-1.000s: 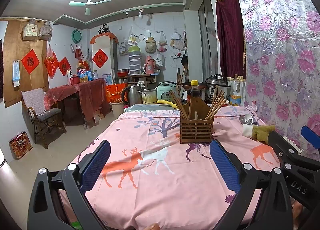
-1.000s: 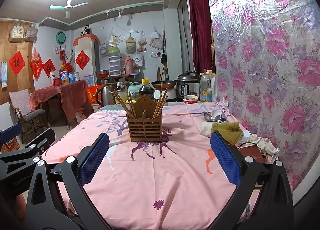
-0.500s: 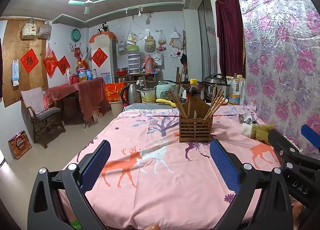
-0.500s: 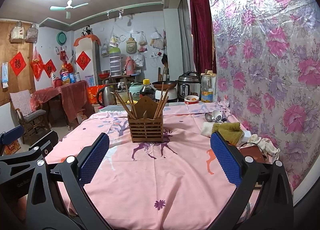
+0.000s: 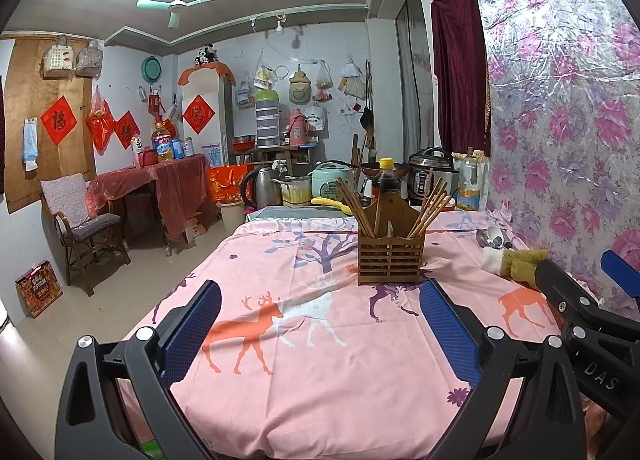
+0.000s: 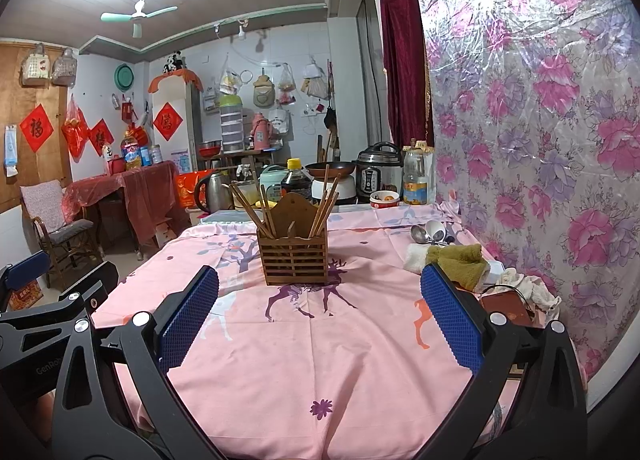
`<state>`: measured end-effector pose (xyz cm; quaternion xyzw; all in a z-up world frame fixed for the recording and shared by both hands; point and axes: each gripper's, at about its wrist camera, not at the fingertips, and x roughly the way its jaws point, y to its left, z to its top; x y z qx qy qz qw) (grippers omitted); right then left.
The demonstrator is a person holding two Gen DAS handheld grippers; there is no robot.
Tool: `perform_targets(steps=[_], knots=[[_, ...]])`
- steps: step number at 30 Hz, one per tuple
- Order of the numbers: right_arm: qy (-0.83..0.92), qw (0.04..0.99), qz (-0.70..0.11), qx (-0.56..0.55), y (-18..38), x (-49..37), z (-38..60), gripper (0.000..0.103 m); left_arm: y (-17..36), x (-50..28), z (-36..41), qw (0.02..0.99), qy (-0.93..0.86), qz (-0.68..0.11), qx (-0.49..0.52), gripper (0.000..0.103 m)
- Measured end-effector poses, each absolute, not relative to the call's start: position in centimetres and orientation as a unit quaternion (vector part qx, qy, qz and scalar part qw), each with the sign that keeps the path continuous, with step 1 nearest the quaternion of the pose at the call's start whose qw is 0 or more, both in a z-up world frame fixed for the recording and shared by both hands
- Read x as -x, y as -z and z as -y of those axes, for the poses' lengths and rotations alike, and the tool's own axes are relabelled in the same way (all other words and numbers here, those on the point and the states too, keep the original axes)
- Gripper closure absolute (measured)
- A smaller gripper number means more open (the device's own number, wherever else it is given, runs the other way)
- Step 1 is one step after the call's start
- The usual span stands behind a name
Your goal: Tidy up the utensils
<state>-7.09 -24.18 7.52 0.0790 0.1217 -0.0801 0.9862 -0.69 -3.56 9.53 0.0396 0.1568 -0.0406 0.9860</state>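
A slatted wooden utensil holder [image 5: 390, 256] [image 6: 293, 258] stands upright in the middle of the table, with several wooden chopsticks [image 5: 354, 206] [image 6: 256, 212] leaning out on both sides. Metal spoons [image 5: 491, 237] [image 6: 430, 232] lie near the flowered wall. My left gripper [image 5: 320, 324] is open and empty, low over the table's near edge, well short of the holder. My right gripper [image 6: 320, 314] is open and empty too, beside it. Each gripper shows at the edge of the other's view.
The table wears a pink deer-print cloth [image 5: 320, 360] [image 6: 320, 352]. Folded olive and white cloths [image 6: 456, 260] and a brown case [image 6: 506, 308] lie on the right by the flowered wall. Cookers, a kettle and bottles [image 6: 416, 176] stand at the far end. A chair [image 5: 80, 228] stands left.
Both views have shifted only slightly. The grippers stay open and nothing on the table has moved.
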Motion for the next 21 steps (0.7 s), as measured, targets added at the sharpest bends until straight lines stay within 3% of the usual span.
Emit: perform_targets(steps=[21], knots=[[0.080,0.986,-0.122,-0.080,-7.56,7.08,24.20,0.006,-9.36,0.74,3.63,0.984,0.041,-0.168,-0.031,0.005]])
